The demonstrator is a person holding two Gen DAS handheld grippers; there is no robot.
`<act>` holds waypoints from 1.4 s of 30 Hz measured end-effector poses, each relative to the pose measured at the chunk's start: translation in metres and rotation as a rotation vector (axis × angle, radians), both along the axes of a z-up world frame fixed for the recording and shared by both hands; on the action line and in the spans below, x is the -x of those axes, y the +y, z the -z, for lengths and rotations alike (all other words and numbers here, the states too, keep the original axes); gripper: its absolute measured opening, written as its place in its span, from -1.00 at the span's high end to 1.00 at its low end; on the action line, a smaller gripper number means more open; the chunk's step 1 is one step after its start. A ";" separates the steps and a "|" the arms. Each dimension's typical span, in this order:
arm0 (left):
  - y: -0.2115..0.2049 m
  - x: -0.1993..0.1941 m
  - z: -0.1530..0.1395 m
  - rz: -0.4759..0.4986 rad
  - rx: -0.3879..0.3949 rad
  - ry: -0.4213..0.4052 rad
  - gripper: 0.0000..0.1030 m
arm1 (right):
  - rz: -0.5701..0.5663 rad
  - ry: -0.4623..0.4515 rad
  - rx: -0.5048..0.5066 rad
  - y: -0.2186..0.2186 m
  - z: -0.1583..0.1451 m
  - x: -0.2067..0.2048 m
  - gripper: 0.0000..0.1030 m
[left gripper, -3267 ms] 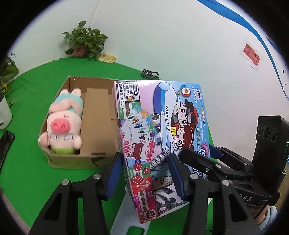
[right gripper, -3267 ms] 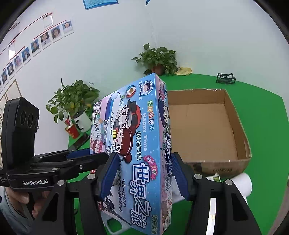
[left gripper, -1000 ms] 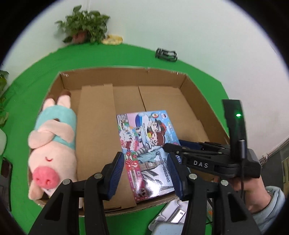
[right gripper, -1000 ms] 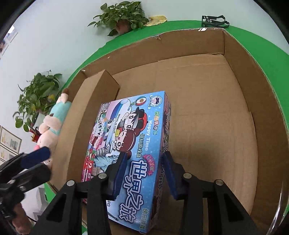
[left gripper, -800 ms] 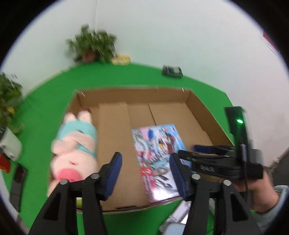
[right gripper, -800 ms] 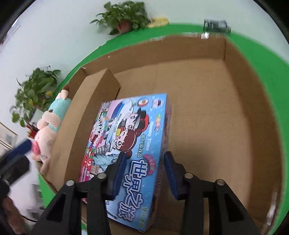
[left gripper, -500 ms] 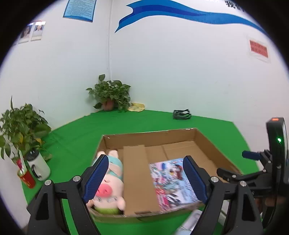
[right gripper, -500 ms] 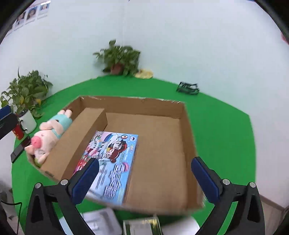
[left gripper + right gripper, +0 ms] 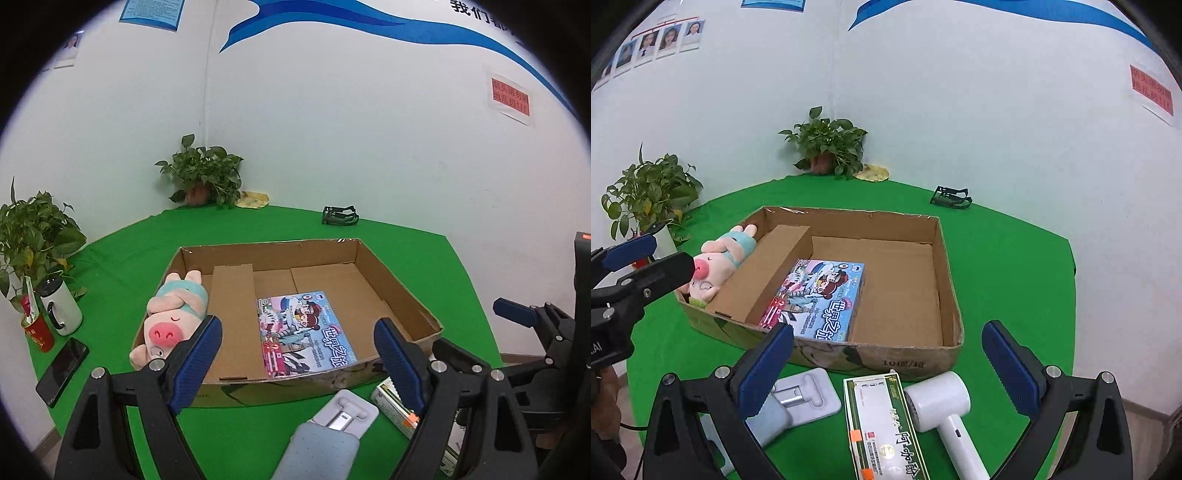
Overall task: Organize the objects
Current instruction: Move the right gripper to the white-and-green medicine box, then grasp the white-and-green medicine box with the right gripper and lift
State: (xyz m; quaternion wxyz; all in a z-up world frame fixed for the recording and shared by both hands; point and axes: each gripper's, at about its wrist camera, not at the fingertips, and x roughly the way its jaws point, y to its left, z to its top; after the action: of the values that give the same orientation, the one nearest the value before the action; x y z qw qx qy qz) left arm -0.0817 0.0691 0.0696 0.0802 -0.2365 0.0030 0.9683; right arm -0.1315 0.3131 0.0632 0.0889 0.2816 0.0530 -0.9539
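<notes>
left gripper (image 9: 297,349): jaws standing wide apart, gripping nothing, hanging above the near rim of the box
right gripper (image 9: 886,363): jaws spread fully, gripping nothing, hanging over the items in front of the box
left fingers (image 9: 195,356): blue pads, both bare, nothing touching them
right fingers (image 9: 1008,365): blue pads, both bare
green pack (image 9: 884,424): lying flat on the cloth between the right fingers, closest to the camera, just in front of the box wall
dryer (image 9: 942,410): white, lying just right of the green pack, inside the right finger
grey holder (image 9: 801,400): lying by the left pad of the right gripper, just in front of the box; in the left view it is sitting below and between the left fingers
cloth (image 9: 1004,266): green, lying under everything
box (image 9: 908,360): open cardboard, sitting beyond both pairs of fingers, divider inside toward its left
game (image 9: 818,299): colourful carton lying flat on the box floor, just right of the divider, beyond the left pad of the right gripper; in the left view it is showing between the fingers
pig (image 9: 171,317): plush, lying in the narrow left compartment, just beyond the left pad of the left gripper
phone (image 9: 61,371): dark, lying on the cloth left of the left fingers
mug (image 9: 61,310): standing farther left, near a plant
plant (image 9: 827,146): sitting at the far wall corner
clip (image 9: 951,197): black, lying far behind the box
</notes>
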 end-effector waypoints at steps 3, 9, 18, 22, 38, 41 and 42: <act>0.002 -0.002 0.000 0.006 -0.004 -0.010 -0.64 | -0.011 -0.009 0.018 0.006 -0.002 -0.005 -0.99; 0.004 -0.005 0.004 -0.006 0.001 -0.023 -0.54 | -0.025 -0.005 0.040 0.013 -0.003 -0.014 -0.99; 0.010 0.009 0.035 0.118 -0.109 -0.217 -0.30 | -0.120 -0.009 0.056 0.017 0.008 -0.031 -0.99; 0.019 0.020 0.060 0.165 -0.142 -0.342 -0.56 | -0.188 -0.092 0.086 0.038 0.039 -0.041 -0.99; 0.044 0.024 0.108 0.274 -0.185 -0.551 -0.55 | -0.209 -0.423 0.042 0.042 0.138 -0.028 -0.30; 0.048 0.025 0.115 0.314 -0.205 -0.606 -0.55 | -0.184 -0.428 0.028 0.035 0.144 -0.035 -0.24; 0.049 0.025 0.118 0.333 -0.220 -0.629 -0.55 | -0.176 -0.426 0.023 0.033 0.144 -0.039 -0.23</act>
State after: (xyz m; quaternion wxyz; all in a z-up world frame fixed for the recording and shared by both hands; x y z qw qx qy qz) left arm -0.1064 0.1186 -0.0485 0.2586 -0.5085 -0.0874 0.8166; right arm -0.0927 0.3459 -0.0807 0.1840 0.4698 0.0467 -0.8621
